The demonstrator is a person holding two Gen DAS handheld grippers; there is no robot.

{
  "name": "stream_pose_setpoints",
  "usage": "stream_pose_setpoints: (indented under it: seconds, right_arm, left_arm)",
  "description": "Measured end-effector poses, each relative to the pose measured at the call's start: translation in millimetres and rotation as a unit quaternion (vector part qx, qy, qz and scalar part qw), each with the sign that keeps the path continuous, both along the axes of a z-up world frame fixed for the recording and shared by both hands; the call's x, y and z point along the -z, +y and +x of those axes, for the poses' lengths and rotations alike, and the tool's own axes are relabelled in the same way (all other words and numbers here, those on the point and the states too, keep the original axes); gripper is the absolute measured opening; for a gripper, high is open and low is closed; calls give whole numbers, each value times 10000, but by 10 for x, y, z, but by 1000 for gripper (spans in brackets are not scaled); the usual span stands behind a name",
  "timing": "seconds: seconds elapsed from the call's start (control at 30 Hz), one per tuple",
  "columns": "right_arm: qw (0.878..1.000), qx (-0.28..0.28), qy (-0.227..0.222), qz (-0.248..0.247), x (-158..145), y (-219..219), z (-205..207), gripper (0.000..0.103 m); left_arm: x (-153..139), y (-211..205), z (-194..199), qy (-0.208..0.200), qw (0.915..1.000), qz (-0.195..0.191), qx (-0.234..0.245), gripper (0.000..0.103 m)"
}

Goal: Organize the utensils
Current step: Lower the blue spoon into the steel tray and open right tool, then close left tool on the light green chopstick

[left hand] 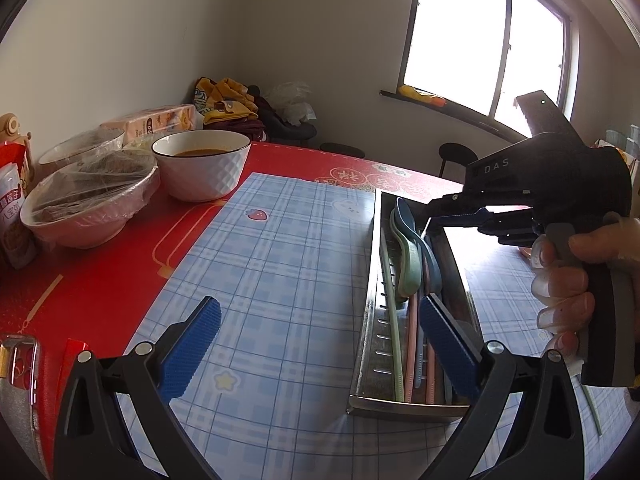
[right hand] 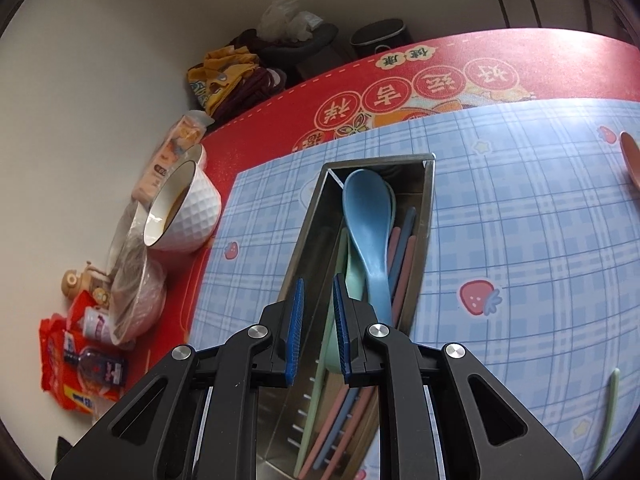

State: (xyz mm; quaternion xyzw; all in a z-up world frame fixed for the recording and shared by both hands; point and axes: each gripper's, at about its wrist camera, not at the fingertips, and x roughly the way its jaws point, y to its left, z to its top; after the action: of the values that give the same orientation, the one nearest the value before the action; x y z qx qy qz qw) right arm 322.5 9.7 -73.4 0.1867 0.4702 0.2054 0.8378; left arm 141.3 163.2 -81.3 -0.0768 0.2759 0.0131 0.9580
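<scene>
Along the left of both views we see clutter on the red tablecloth [left hand: 120, 264]: a white bowl [left hand: 200, 164] of orange-brown liquid, two film-covered bowls [left hand: 90, 204] beside it, and red snack packets [right hand: 76, 372] at the lower left of the right wrist view. None of it stands between our grippers and the work.

The steel utensil tray [right hand: 426, 208] lies on the blue checked mat [left hand: 280, 264], centre frame in the right wrist view, right of centre in the left. In it a blue spoon [right hand: 368, 216] rests on a green spoon [left hand: 408, 268], with pink, blue and green chopsticks [right hand: 402, 248] alongside.

Our right gripper [right hand: 318, 328] hangs over the tray's near end with its jaws nearly together, a narrow gap between the pads and nothing clamped; the blue spoon's handle passes just right of the right pad. Our left gripper [left hand: 320, 344] is spread wide and empty, its right pad over the tray's near end.

Only the left view shows the gloved hand [left hand: 568, 276] on the right gripper's handle. Only the right view shows an orange spoon [right hand: 632, 160] at the right edge and a green chopstick [right hand: 610, 408] lying on the mat at the lower right.
</scene>
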Motion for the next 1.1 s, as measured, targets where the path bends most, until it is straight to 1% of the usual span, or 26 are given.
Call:
stream_pose_setpoints:
  seconds: [0.2, 0.4, 0.5, 0.6, 0.7, 0.73, 0.77, 0.83, 0.93, 1.0, 1.1]
  right_arm:
    - [9957, -93, -735, -564, -117, -433, -221, 16]
    - [9879, 31, -1239, -935, -102, -1109, -551, 16]
    - [9851, 110, -1378, -1019, -76, -1461, -720, 16]
    - [9837, 234, -1418, -1080, -26, -1798, -888, 16]
    - [9826, 288, -1440, -1133, 42, -2078, -1035, 16]
    - [9817, 299, -1459, -1189, 60, -2157, -1078, 16]
    - [9806, 300, -1485, -1244, 80, -2231, -1116, 16]
    - [9791, 304, -1535, -1302, 107, -2369, -1174, 16]
    - [9799, 379, -1549, -1197, 151, -2541, -1220, 17]
    - [9805, 445, -1569, -1100, 176, -2641, -1241, 22]
    - [9796, 504, -1634, -1059, 210, -2728, -1274, 29]
  left_arm:
    - [2, -15, -10, -20, 10000, 25, 12, 97]
    - [-12, -57, -31, -63, 9999, 134, -6, 97]
    - [-21, -89, -33, -84, 9996, 254, -65, 97]
    - [-43, -129, -51, -152, 9990, 399, -116, 97]
    - [-121, -221, -112, -247, 9968, 684, -331, 97]
    - [-168, -264, -138, -257, 9963, 722, -396, 97]
    - [-221, -303, -171, -282, 9967, 650, -401, 97]
    - [-345, -433, -234, -368, 9974, 512, -340, 97]
    - [-475, -793, -267, -434, 9973, 586, -129, 97]
    - [-489, -1078, -250, -363, 9972, 648, 100, 97]
    - [-409, -1522, -209, -135, 9967, 640, 478, 97]
